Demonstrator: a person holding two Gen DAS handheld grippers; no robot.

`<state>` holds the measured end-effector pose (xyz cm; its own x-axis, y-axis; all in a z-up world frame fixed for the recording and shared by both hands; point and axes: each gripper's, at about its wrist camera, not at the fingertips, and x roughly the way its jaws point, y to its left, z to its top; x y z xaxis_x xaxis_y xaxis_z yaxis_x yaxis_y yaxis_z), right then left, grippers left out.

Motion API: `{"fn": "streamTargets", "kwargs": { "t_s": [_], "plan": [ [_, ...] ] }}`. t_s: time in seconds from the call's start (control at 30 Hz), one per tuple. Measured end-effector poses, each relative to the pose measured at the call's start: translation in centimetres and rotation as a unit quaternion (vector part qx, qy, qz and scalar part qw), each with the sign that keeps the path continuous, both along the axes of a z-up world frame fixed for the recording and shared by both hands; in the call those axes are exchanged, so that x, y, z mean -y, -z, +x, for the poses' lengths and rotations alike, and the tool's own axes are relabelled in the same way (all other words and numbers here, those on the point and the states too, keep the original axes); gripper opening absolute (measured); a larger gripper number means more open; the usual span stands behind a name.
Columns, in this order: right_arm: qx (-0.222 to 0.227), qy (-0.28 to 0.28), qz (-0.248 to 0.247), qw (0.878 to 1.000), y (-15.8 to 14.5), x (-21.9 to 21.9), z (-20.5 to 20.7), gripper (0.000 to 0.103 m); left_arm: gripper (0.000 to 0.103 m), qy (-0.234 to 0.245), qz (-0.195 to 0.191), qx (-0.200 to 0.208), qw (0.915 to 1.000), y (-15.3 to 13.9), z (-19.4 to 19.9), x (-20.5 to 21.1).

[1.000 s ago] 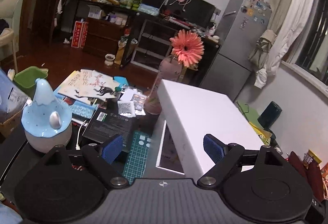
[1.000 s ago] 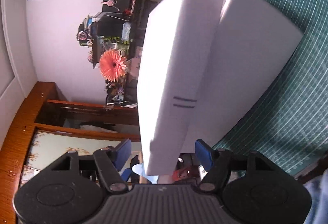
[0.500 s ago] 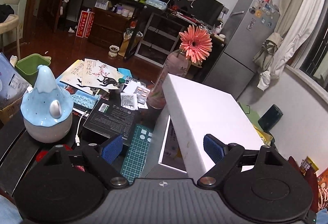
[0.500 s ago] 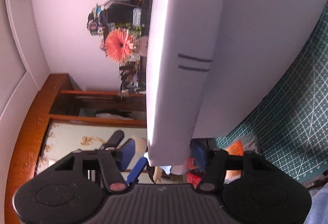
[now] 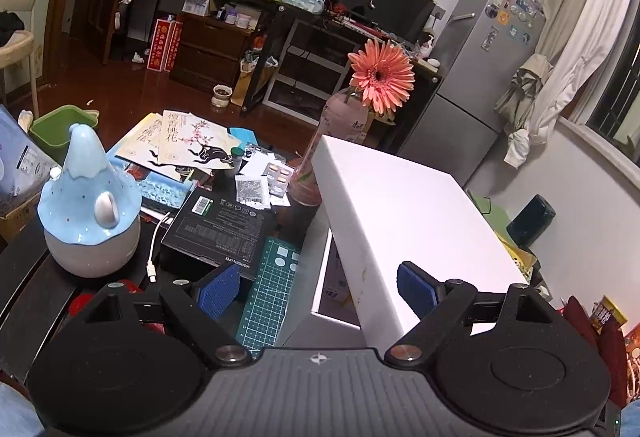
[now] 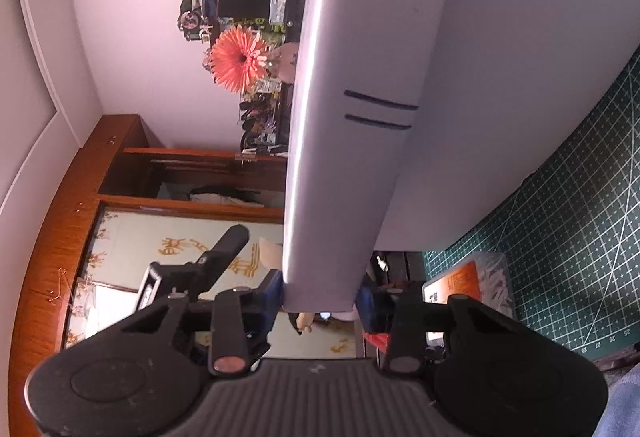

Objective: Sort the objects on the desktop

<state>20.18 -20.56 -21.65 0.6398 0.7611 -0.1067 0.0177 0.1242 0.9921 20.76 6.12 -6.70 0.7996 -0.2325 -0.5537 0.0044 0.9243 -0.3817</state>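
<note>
A white box lid point(image 5: 404, 209) is held tilted up over the open white box point(image 5: 320, 301) on the green cutting mat point(image 5: 268, 285). My right gripper point(image 6: 320, 301) is shut on the lid's rim point(image 6: 332, 197), which fills the middle of the right wrist view; the view is rolled on its side. My left gripper point(image 5: 318, 287) is open and empty, its blue pads point(image 5: 218, 289) to either side of the lid's near corner without touching it.
A blue and white cone-shaped humidifier point(image 5: 90, 205) stands at left. A black flat box point(image 5: 222, 229), papers point(image 5: 188, 145), pill packs point(image 5: 276, 175) and a pink vase with an orange flower point(image 5: 380, 77) lie beyond. A small orange-labelled box point(image 6: 468, 285) lies on the mat.
My right gripper has closed onto the lid's rim and the lid has come nearer in its view. The left view shifted a little; the left gripper stayed open.
</note>
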Motion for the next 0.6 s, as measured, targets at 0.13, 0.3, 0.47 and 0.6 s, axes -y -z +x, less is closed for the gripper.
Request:
{"fn": "streamTargets", "kwargs": {
  "t_s": [0.13, 0.3, 0.47, 0.6],
  "plan": [
    [0.003, -0.017, 0.001, 1.000, -0.4, -0.3, 0.1, 0.036, 0.086, 0.000, 0.001, -0.001, 1.0000, 0.1, 0.0, 0.0],
    [0.000, -0.029, 0.004, 1.000, -0.2, -0.3, -0.4, 0.037, 0.086, 0.000, -0.004, -0.008, 1.0000, 0.6, 0.5, -0.2],
    [-0.001, -0.026, 0.007, 1.000, 0.1, 0.6, -1.0, 0.036, 0.086, -0.001, -0.068, -0.033, 0.9971, 1.9, 1.7, -1.3],
    [0.003, -0.031, 0.006, 0.999, -0.2, 0.7, -1.0, 0.036, 0.086, 0.000, -0.143, -0.054, 0.9882, 3.3, 3.1, -2.5]
  ]
}}
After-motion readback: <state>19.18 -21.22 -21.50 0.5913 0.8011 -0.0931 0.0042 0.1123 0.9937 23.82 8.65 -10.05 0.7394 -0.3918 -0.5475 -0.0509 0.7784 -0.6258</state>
